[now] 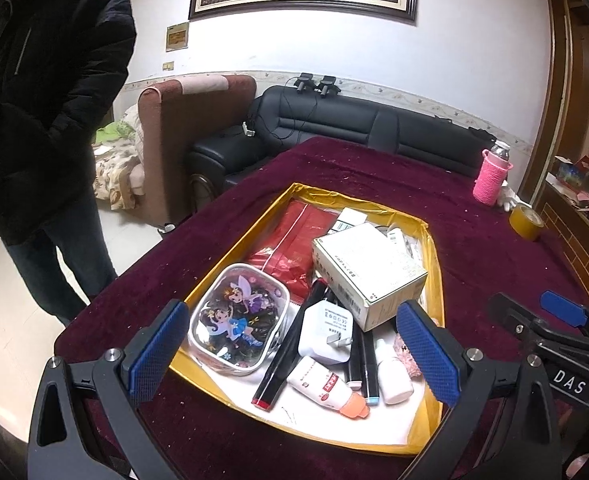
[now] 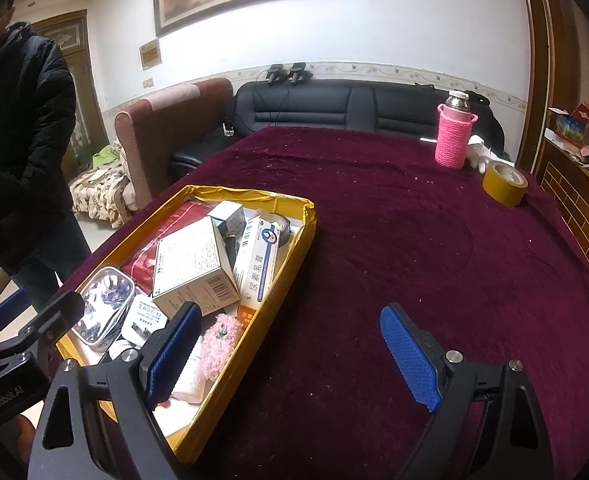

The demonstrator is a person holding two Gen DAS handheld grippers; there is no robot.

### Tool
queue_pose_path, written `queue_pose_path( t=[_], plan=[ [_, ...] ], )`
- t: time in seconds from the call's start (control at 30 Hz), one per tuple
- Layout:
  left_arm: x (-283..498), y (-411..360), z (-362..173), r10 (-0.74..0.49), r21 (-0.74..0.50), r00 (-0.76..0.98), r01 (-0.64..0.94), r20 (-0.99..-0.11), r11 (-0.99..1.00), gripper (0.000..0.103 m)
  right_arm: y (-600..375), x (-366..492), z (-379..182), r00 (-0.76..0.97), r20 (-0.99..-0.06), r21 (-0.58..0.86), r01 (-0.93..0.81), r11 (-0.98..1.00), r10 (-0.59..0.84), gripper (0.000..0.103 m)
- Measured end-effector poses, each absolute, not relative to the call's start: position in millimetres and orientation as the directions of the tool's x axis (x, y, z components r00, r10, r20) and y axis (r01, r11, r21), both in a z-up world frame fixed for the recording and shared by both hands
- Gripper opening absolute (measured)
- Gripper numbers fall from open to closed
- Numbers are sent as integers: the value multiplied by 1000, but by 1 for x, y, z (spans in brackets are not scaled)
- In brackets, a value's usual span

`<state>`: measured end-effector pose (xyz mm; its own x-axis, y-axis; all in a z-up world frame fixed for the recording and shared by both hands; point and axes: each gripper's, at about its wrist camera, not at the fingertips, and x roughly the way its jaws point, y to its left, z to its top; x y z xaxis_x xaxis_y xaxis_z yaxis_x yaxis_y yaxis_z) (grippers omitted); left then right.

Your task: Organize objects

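A shallow yellow box (image 1: 436, 280) (image 2: 278, 284) lies on the maroon tablecloth, full of small items. Inside are a clear fairy-print pouch (image 1: 236, 318) (image 2: 104, 312), a white-green carton (image 1: 368, 270) (image 2: 192, 268), a white charger plug (image 1: 326, 334), black markers (image 1: 290, 344), a small bottle with an orange cap (image 1: 328, 390), a red packet (image 1: 294, 236) and a pink fluffy item (image 2: 220, 338). My left gripper (image 1: 294, 354) hangs open just above the box's near end. My right gripper (image 2: 292, 354) is open over the box's right wall and the bare cloth, holding nothing.
A pink-sleeved bottle (image 1: 491, 176) (image 2: 452, 136) and a roll of yellow tape (image 1: 526, 222) (image 2: 504, 184) stand at the table's far right. A person in a black jacket (image 1: 34, 100) stands left of the table. A black sofa (image 1: 334, 128) runs behind it.
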<state>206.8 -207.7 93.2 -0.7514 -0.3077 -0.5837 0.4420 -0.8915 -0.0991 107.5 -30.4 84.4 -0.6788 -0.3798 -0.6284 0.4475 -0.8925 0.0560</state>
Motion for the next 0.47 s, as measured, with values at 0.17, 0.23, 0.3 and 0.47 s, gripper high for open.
queue_pose_path(
  t=[0.17, 0.23, 0.3, 0.47],
  plan=[
    [215, -211, 92, -292, -145, -768, 445, -570, -884, 103, -30, 108, 84, -679, -627, 62, 446, -893, -382, 94],
    [216, -211, 92, -307, -134, -761, 455, -571, -880, 103, -29, 109, 86, -679, -627, 66, 444, -894, -383, 94],
    [216, -210, 92, -319, -118, -758, 460, -569, -880, 103, -28, 110, 86, -678, -626, 67, 444, -893, -385, 94],
    [215, -206, 94, -349, -92, -743, 481, -570, -872, 103, -26, 112, 90, -683, -618, 66, 447, -892, -388, 94]
  ],
)
